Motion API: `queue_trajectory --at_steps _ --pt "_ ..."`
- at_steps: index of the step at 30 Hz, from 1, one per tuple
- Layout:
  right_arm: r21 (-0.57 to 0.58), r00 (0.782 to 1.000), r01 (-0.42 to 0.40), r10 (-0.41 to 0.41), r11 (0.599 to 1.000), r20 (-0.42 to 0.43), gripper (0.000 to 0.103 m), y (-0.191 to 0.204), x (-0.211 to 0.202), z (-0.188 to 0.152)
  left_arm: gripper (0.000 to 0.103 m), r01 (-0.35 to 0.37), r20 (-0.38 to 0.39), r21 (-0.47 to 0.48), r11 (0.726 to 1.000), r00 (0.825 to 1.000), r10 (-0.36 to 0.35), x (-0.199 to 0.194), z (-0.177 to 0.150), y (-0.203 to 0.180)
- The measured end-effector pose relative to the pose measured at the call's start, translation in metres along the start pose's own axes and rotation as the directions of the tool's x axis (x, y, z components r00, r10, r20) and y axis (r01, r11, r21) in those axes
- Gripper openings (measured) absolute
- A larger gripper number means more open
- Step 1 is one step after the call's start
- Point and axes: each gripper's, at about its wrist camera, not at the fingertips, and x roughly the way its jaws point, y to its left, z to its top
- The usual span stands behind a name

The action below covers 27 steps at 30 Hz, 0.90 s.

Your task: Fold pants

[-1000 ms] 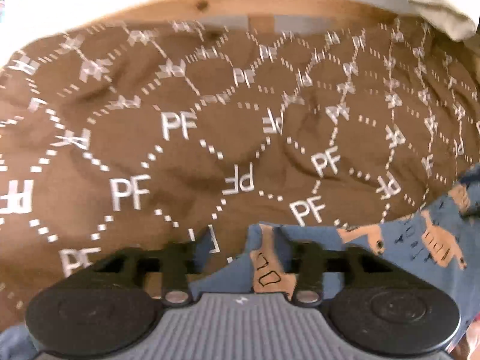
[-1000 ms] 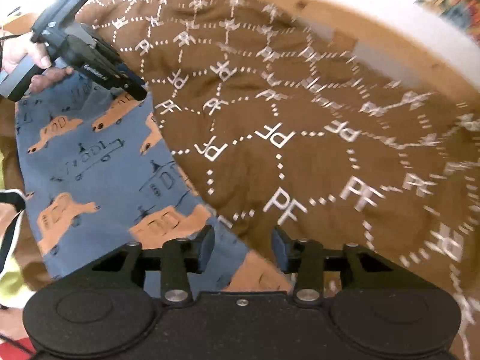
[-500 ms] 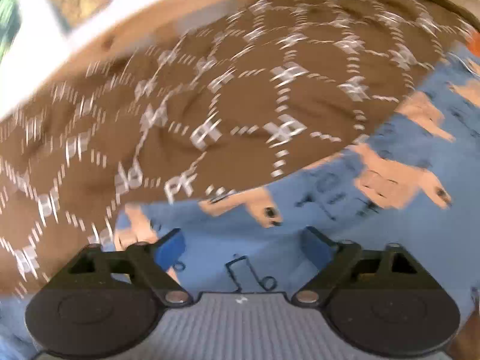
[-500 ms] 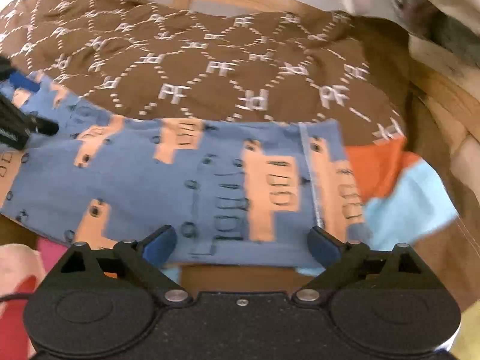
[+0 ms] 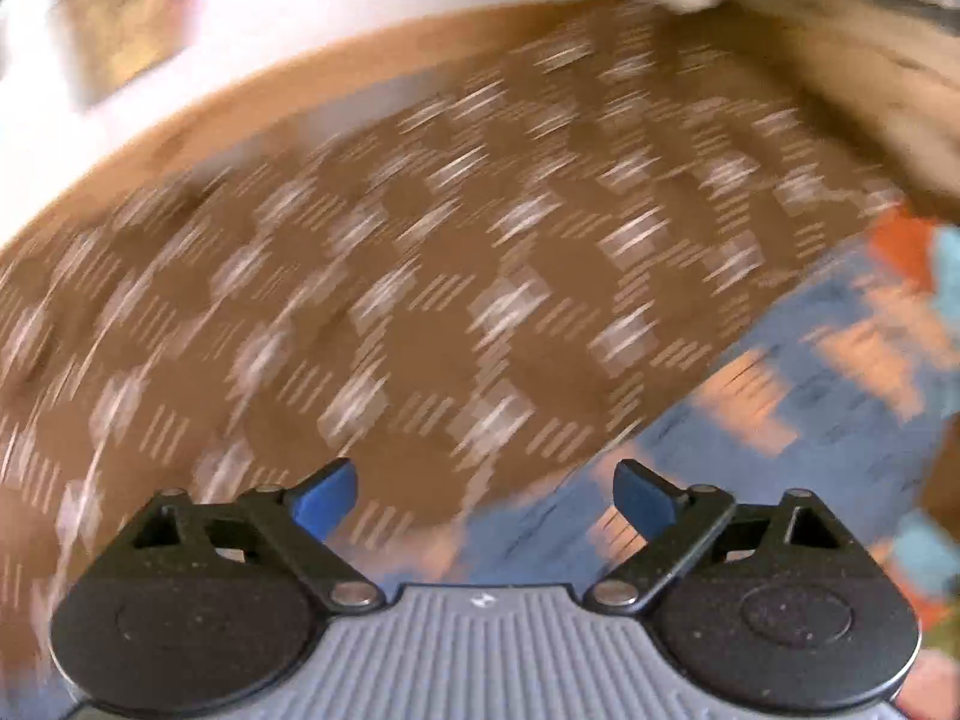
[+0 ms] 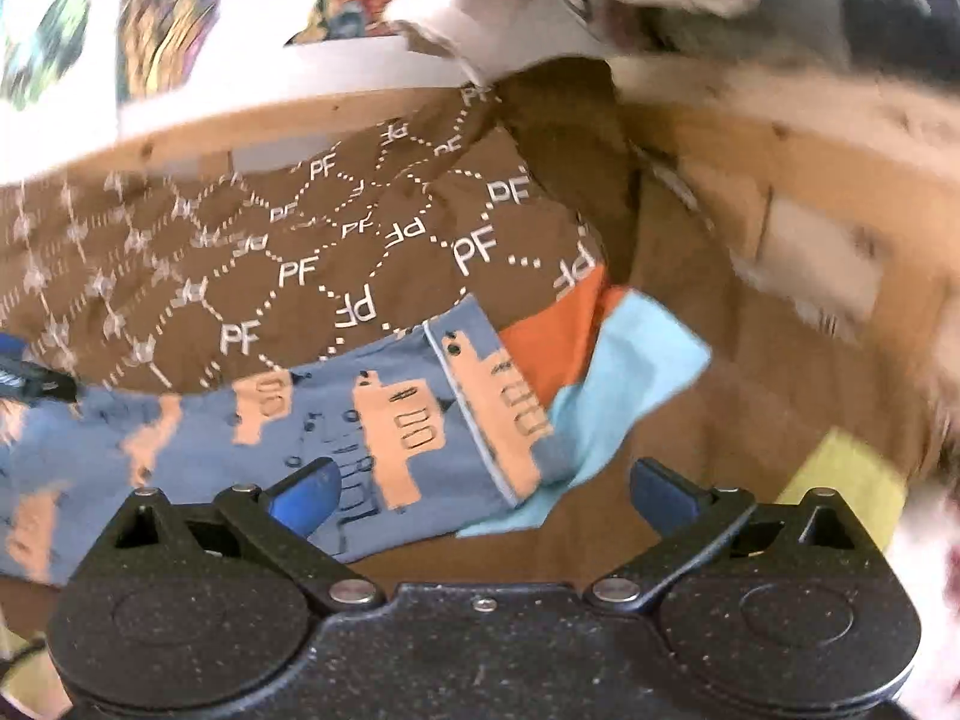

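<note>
The blue pants (image 6: 372, 414) lie flat as a long strip along the near edge of the brown bedspread (image 6: 336, 240), so a fold looks done and more remain, while left tongs (image 5: 485, 495) and right tongs (image 6: 485, 489), having just opened, stand spread and empty.

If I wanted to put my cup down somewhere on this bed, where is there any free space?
The widest free patch is the brown PF-patterned cover, between the wooden rail and the blue pants. Plain brown cloth lies free between the light blue cloth and the yellow piece. Clothes crowd the near edge.
</note>
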Motion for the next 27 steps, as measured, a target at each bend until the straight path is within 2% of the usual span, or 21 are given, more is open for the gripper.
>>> queue_trajectory --at_steps 1,3,5,8,9,11,12,14,16,19,23,25,27 --pt "0.022 0.999 -0.039 0.039 0.999 -0.002 0.102 -0.003 0.001 0.000 0.103 0.035 0.000 0.035 0.999 0.999 -0.035 -0.002 0.014 -0.011" --pt "0.064 0.996 -0.091 0.091 0.994 0.008 0.102 -0.009 0.003 0.000 0.103 0.109 0.006 0.098 0.989 0.994 -0.111 0.002 0.050 -0.038" --pt "0.101 0.992 -0.124 0.125 0.987 0.003 0.102 -0.013 0.008 0.001 0.103 0.173 -0.002 0.181 0.968 0.984 -0.176 0.012 0.080 -0.066" --pt "0.147 0.992 -0.123 0.128 0.981 -0.023 0.101 -0.019 0.016 -0.001 0.102 0.258 -0.041 0.323 0.911 0.965 -0.259 0.031 0.105 -0.114" --pt "0.158 0.992 -0.123 0.128 0.980 -0.021 0.101 -0.021 0.017 -0.001 0.101 0.296 -0.059 0.357 0.886 0.954 -0.295 0.037 0.106 -0.128" --pt "0.190 0.989 -0.141 0.145 0.972 -0.006 0.101 -0.026 0.019 -0.001 0.090 0.387 -0.115 0.392 0.835 0.921 -0.372 0.054 0.108 -0.147" --pt "0.202 0.988 -0.153 0.156 0.967 0.000 0.101 -0.029 0.019 -0.002 0.089 0.406 -0.146 0.387 0.828 0.913 -0.380 0.062 0.108 -0.153" --pt "0.208 0.985 -0.172 0.173 0.963 0.011 0.101 -0.030 0.020 -0.004 0.088 0.417 -0.186 0.382 0.825 0.909 -0.373 0.080 0.106 -0.165" --pt "0.197 0.984 -0.178 0.176 0.964 0.027 0.101 -0.031 0.021 -0.006 0.089 0.395 -0.191 0.389 0.832 0.918 -0.347 0.093 0.103 -0.172" --pt "0.182 0.986 -0.167 0.164 0.969 0.028 0.101 -0.031 0.028 -0.006 0.089 0.381 -0.219 0.364 0.850 0.922 -0.319 0.107 0.099 -0.170" --pt "0.157 0.989 -0.151 0.149 0.976 0.025 0.100 -0.025 0.035 -0.006 0.087 0.373 -0.207 0.352 0.858 0.925 -0.317 0.108 0.095 -0.164" --pt "0.169 0.986 -0.168 0.166 0.971 0.028 0.095 -0.026 0.038 -0.005 0.085 0.368 -0.207 0.341 0.865 0.927 -0.313 0.107 0.093 -0.160" --pt "0.205 0.982 -0.188 0.185 0.961 0.035 0.088 -0.030 0.041 -0.004 0.082 0.363 -0.209 0.297 0.883 0.927 -0.311 0.105 0.093 -0.155"
